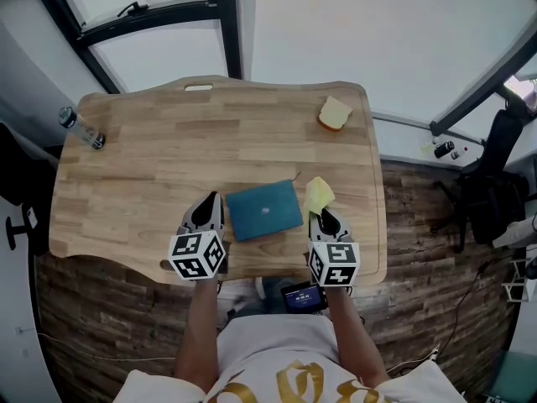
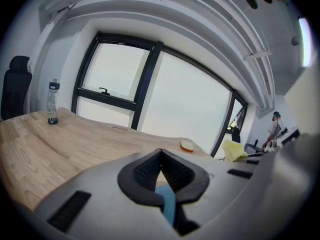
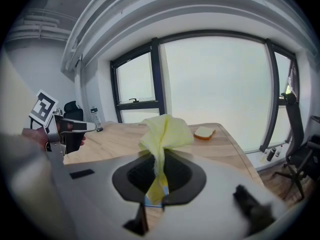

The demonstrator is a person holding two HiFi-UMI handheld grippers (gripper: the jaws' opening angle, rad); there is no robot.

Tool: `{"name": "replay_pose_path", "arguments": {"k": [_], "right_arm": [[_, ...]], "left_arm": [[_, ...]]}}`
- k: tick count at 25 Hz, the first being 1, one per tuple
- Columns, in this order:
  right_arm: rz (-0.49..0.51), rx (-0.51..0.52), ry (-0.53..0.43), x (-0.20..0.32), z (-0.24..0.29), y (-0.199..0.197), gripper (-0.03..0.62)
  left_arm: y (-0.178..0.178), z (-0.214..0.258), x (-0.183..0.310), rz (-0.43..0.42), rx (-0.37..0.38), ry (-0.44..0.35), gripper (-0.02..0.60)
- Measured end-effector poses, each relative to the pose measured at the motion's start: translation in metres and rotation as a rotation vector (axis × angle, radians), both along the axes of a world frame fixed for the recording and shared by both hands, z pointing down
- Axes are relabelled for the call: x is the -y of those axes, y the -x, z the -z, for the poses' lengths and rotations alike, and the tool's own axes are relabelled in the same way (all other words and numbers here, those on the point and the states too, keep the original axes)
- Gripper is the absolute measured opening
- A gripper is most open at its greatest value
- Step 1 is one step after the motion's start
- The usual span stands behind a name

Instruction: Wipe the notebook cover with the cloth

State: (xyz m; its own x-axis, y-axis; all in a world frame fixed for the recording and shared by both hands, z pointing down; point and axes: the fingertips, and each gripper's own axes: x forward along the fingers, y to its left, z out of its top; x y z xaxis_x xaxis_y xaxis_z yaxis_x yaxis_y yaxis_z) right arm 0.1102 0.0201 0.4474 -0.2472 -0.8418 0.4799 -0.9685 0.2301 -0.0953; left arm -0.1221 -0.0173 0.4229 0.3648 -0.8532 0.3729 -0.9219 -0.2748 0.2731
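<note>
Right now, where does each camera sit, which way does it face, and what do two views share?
Head view: on the person's head, looking steeply down at the table, notebook, both grippers and forearms.
Left gripper view: on the left gripper, facing across the table to the window; its jaws are together.
Right gripper view: on the right gripper, facing the window; its jaws hold the cloth.
Shared: both gripper views show the cloth and window.
</note>
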Motion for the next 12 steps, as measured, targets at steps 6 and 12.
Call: {"name": "replay_pose_path", "arguments": {"k": [6, 12], "right_arm": [[0.034, -0.024, 0.028, 0.005, -0.011, 0.008, 0.038], [0.039, -0.031, 0.063, 0.015, -0.026, 0.005, 0.038]], "left_arm": [[0.010, -0.022, 0.001, 0.031, 0.011, 0.071, 0.013], [0.013, -0.041, 0.005, 0.027, 0.037, 0.119, 0.014]]}}
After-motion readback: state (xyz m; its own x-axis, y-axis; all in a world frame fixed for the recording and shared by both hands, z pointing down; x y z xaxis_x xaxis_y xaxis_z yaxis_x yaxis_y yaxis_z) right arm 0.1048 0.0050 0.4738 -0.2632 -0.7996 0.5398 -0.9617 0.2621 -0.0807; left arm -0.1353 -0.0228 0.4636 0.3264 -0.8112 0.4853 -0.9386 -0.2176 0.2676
